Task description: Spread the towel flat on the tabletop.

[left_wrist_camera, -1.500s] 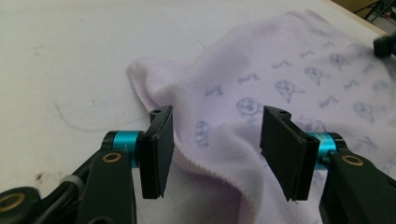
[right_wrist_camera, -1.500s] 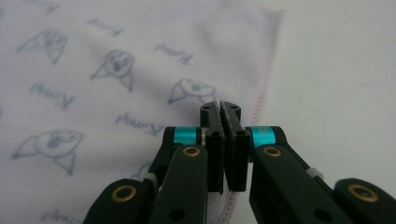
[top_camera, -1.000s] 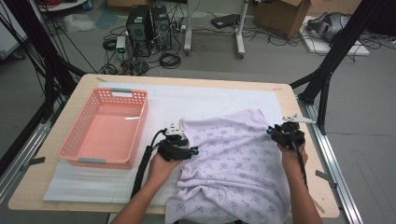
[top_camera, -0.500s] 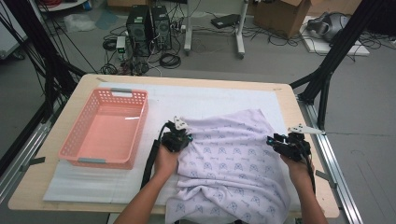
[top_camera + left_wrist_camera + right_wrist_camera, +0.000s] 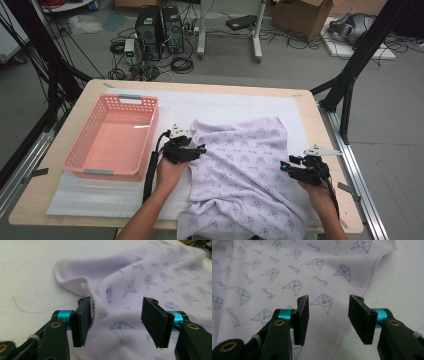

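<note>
the table (image 5: 60, 210) carries a pink basket (image 5: 112, 137) at nine o'clock and the lilac printed cloth (image 5: 240, 160) spread toward five. left gripper (image 5: 192, 150), jaws just opened wide, straddles its rumpled hem unpinched; right gripper (image 5: 287, 167), also just opening, hovers over its stitched edge.

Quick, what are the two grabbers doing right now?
Left gripper: open, just opened, cloth edge between the jaws, not pinched.
Right gripper: open, just opened, above the cloth, holding nothing.
</note>
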Demonstrator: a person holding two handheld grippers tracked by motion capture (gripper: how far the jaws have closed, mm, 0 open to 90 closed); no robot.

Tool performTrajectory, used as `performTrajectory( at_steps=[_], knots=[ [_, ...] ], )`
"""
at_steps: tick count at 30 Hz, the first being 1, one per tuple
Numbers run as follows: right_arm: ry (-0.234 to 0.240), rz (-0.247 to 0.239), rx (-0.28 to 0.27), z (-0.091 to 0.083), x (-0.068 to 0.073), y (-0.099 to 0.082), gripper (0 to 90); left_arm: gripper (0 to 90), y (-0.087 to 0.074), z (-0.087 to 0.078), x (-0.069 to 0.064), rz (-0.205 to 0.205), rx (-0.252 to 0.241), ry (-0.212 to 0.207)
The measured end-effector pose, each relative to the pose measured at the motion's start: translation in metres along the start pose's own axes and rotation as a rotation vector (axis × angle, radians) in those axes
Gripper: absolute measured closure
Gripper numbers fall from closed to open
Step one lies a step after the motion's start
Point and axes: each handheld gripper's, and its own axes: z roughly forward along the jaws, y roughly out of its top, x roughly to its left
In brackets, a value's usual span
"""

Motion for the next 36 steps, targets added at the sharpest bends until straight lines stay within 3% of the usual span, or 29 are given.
performTrajectory(
  at_steps=[2, 8, 14, 19, 23, 26, 27, 29, 34, 36],
  knots=[
    [0.002, -0.013, 0.011, 0.000, 0.002, -0.002, 48.3, 41.1, -0.005, -0.006, -0.003, 0.005, 0.022, -0.020],
    [0.006, -0.020, 0.062, 0.001, 0.005, -0.009, 40.6, 40.4, -0.018, -0.022, -0.010, 0.013, 0.013, -0.075],
    [0.026, -0.059, 0.092, 0.005, 0.009, -0.014, 30.2, 39.4, -0.033, -0.032, -0.013, 0.026, 0.034, -0.134],
    [0.010, -0.089, 0.100, 0.005, 0.014, -0.015, 30.1, 36.9, -0.039, -0.039, -0.018, 0.044, 0.036, -0.156],
    [-0.035, -0.123, 0.107, 0.002, 0.018, -0.017, 41.2, 35.4, -0.040, -0.050, -0.017, 0.052, 0.024, -0.152],
    [-0.052, -0.106, 0.101, 0.001, 0.020, -0.018, 52.1, 35.6, -0.042, -0.058, -0.016, 0.039, 0.013, -0.160],
    [-0.037, -0.101, 0.104, 0.001, 0.019, -0.017, 60.0, 35.7, -0.043, -0.059, -0.016, 0.033, 0.019, -0.169],
    [-0.046, -0.091, 0.106, 0.002, 0.022, -0.017, 64.7, 35.7, -0.045, -0.057, -0.019, 0.028, 0.034, -0.187],
    [-0.030, -0.110, 0.116, 0.003, 0.027, -0.015, 81.6, 37.2, -0.049, -0.041, -0.043, 0.098, 0.105, -0.196],
    [-0.027, -0.114, 0.119, 0.003, 0.029, -0.015, 85.6, 40.2, -0.049, -0.033, -0.050, 0.121, 0.154, -0.166]
  ],
)
